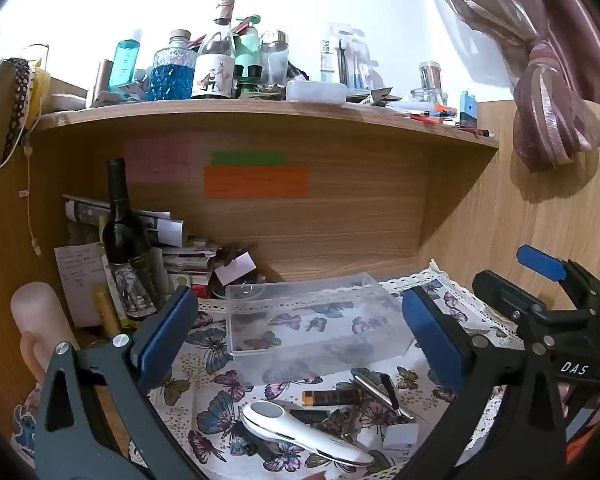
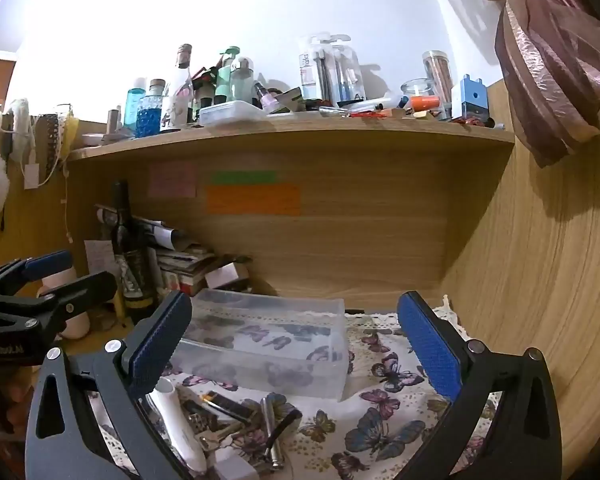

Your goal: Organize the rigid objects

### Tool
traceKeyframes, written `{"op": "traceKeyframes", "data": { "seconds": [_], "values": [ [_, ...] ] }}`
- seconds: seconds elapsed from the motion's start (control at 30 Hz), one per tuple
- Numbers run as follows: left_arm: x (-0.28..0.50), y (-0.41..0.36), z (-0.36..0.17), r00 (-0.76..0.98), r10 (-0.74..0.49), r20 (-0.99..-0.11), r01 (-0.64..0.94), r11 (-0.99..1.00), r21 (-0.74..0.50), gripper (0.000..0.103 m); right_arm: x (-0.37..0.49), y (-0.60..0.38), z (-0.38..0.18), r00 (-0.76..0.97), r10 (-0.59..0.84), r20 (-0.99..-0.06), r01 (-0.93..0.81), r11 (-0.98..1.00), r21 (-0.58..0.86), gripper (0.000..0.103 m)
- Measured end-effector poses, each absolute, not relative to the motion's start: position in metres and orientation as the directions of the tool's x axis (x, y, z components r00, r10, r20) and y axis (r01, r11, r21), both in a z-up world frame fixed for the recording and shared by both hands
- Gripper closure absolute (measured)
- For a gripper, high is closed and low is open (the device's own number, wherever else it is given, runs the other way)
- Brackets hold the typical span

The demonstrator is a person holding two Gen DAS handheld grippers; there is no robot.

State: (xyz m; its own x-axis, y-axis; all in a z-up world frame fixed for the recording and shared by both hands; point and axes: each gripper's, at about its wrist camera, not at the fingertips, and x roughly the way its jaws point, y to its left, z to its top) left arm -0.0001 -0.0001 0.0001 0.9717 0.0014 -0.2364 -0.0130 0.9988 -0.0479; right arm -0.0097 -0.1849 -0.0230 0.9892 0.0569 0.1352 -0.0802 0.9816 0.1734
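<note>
both grippers hover over the desk with jaws fully spread and nothing between the pads. the left gripper (image 1: 300,332) frames the clear plastic bin (image 1: 312,320) in its own view; the right gripper (image 2: 294,344) sits at 3 o'clock of it and sees the same bin (image 2: 268,344) from the other side.

task items: a loose cluster lies on the cloth at 6 o'clock of the bin, near it but not in it. it contains a white handheld device (image 1: 300,428), a dark cylindrical tube (image 1: 332,397), a metal pen-like rod (image 1: 380,394) and smaller pieces too small to identify. the bin appears empty.

hazards, as a judgement:
- the items overlap. closing on one is likely to drag or pinch a neighbour.
- the rod and tube are round and may roll off the pads or across the cloth.
- the white device is smooth and curved; an off-centre grip may let it pivot.
- the bin is light. contact with its wall could push it toward the clutter at 10 o'clock.
- the wine bottle (image 1: 122,236) stands upright at 10 o'clock; a wide left swing could topple it.

surface: a butterfly-print cloth (image 1: 212,364) with lace edging covers the desk and may bunch under a dragged item.

room: a wooden alcove with a crowded shelf (image 1: 260,114) at 12 o'clock, coloured notes on the back panel, and a tied curtain (image 1: 548,100) at 2 o'clock.
</note>
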Motion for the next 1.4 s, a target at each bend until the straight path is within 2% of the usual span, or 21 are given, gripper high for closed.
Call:
{"op": "traceKeyframes", "data": {
  "seconds": [1.4],
  "values": [
    [0.0010, -0.0030, 0.0037, 0.973, -0.005, -0.231, -0.006, 0.999, -0.046, 0.000, -0.0076, -0.1840, -0.0216, 0.988, 0.071, 0.139, -0.097, 0.977, 0.192, 0.000]
  ]
}}
